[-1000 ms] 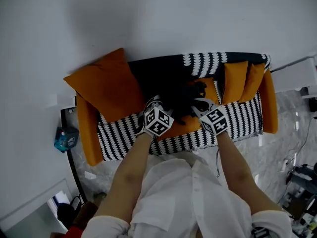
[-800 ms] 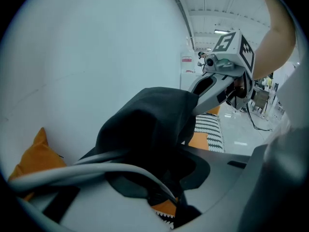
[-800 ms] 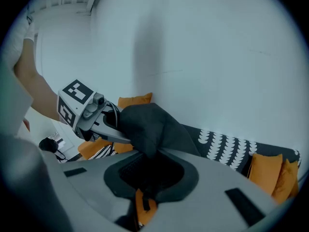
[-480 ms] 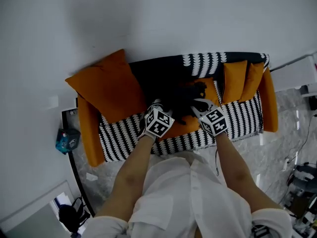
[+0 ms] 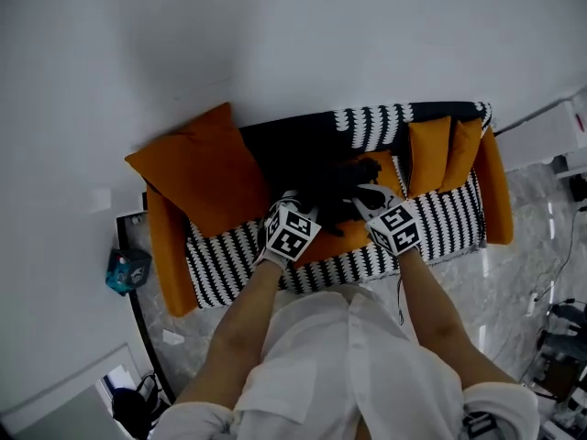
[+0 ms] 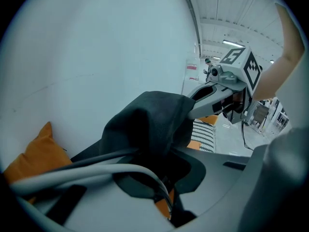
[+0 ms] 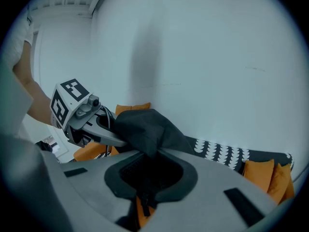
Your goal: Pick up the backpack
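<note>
while the black backpack (image 5: 332,183) is lying mid-seat on the striped sofa (image 5: 229,259), the left gripper (image 5: 295,207), its jaws having just been closing, is pinching its fabric at seven o'clock, and the right gripper (image 5: 369,198) is clamping it at four o'clock. an orange cushion (image 5: 197,168) is leaning at nine o'clock.

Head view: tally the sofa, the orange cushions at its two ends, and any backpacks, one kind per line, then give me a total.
Sofa: 1
Cushions: 3
Backpack: 1
Total: 5
</note>
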A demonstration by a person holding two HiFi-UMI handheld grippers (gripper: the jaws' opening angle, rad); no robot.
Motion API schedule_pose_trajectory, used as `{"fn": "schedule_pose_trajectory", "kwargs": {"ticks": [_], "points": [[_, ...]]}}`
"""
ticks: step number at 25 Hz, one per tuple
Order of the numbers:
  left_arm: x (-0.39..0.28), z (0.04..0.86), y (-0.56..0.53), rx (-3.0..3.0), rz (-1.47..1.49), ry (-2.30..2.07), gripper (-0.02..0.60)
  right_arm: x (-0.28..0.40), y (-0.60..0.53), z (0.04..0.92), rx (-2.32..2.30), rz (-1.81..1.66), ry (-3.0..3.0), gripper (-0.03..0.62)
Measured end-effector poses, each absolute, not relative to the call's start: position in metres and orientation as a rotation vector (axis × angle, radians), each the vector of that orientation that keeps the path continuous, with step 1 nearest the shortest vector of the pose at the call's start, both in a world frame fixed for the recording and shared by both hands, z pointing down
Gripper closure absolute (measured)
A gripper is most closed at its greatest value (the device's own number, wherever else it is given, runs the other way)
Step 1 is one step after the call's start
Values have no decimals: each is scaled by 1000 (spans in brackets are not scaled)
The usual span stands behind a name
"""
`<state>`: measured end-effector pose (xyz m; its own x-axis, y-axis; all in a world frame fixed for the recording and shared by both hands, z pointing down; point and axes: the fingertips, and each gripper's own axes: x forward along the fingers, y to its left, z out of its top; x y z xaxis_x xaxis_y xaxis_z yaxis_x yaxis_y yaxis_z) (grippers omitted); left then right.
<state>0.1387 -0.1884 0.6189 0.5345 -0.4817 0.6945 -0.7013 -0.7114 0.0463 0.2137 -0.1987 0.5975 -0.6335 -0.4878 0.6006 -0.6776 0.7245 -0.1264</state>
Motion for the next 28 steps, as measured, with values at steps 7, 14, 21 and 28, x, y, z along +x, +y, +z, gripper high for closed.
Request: {"fn": "schedule_pose_trajectory", "kwargs": {"ticks": [7, 14, 21, 28], "points": [[135, 593, -183, 2452, 902, -989, 540, 209, -199, 575, 915, 449, -2413, 559], [128, 557, -179, 2500, 855, -991, 546, 204, -193, 549, 941, 435, -2448, 560], [115, 516, -169, 2542, 809, -1003, 546, 192, -179, 512, 958, 422, -2522, 560], [102, 464, -161, 2661, 718, -1043, 548, 179, -172, 460, 968, 329, -2623, 562]]}}
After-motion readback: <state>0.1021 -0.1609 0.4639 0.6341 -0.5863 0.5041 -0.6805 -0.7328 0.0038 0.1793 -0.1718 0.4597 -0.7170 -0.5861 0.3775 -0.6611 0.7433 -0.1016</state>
